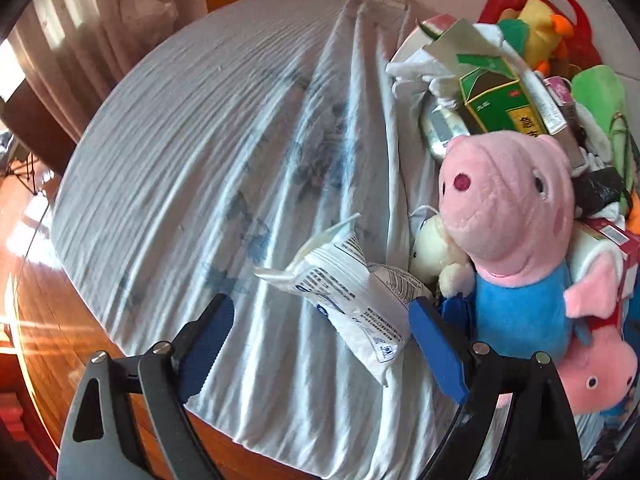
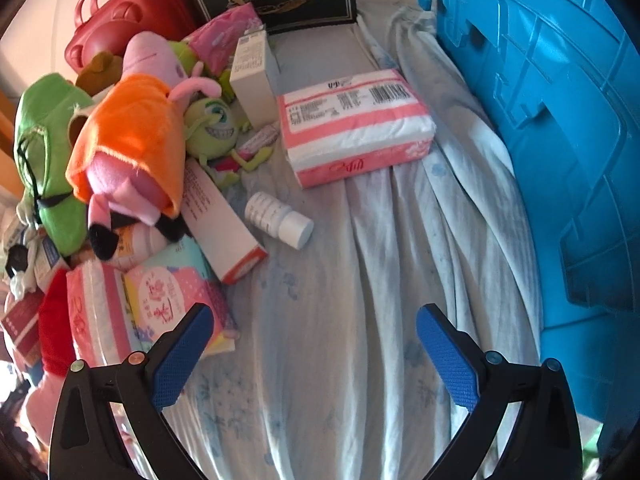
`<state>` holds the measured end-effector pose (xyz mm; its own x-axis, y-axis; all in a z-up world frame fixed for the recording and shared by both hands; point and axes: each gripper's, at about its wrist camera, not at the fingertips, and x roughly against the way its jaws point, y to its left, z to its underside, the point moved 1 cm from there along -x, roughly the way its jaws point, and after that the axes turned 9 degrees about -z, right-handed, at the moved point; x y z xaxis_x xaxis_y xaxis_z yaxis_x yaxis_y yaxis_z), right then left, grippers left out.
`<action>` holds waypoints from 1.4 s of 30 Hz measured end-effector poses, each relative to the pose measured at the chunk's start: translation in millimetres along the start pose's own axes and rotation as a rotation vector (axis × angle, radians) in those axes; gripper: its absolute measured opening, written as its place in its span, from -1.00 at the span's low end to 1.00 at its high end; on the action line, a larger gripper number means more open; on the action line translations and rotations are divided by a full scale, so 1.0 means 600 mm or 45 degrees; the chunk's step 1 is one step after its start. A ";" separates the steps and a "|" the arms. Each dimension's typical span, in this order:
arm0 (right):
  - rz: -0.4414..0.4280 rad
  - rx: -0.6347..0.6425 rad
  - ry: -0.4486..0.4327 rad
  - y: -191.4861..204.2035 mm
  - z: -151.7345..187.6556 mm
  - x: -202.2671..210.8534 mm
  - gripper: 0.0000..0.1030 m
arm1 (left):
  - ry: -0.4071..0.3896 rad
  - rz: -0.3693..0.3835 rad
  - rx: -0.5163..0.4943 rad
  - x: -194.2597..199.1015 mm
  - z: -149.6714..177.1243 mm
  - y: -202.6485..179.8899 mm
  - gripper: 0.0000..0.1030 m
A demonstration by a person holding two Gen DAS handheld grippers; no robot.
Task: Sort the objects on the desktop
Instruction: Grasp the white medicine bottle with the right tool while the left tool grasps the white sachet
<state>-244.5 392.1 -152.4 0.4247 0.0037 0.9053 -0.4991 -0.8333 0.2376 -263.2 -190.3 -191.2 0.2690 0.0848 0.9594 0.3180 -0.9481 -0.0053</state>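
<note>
Wrinkled pale cloth [image 1: 224, 128] covers the tabletop; both hand-held grippers, left [image 1: 320, 320] and right [image 2: 314, 330], hover open and empty, a white packet [image 1: 352, 296] lying just beyond the left's pads.

Bottle [image 2: 279, 216] lies before tissue pack [image 2: 356, 120] on cloth [image 2: 360, 280].

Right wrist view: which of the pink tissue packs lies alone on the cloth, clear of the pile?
The pink-and-white striped tissue pack with the barcode on top, near the blue crate. The other packs sit wedged against the toy pile at left.
</note>
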 end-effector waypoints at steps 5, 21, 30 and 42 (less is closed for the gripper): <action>-0.008 0.036 -0.035 0.006 -0.035 -0.017 1.00 | 0.005 -0.050 -0.038 -0.045 0.003 -0.041 0.02; -0.090 -0.212 0.073 0.001 -0.094 -0.124 0.42 | -0.193 -0.136 -0.037 0.015 -0.032 0.005 -0.29; -0.074 -0.157 -0.005 0.006 -0.078 -0.077 0.07 | -0.361 -0.121 -0.139 0.128 -0.020 -0.058 -0.44; -0.180 0.085 -0.243 0.053 -0.044 0.145 0.08 | -0.457 0.009 -0.064 0.181 -0.053 -0.051 -0.54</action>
<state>-243.2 380.5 -57.1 0.6251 0.0233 0.7802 -0.3765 -0.8666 0.3275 -272.9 -161.8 -77.9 0.5763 0.1718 0.7990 0.2721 -0.9622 0.0106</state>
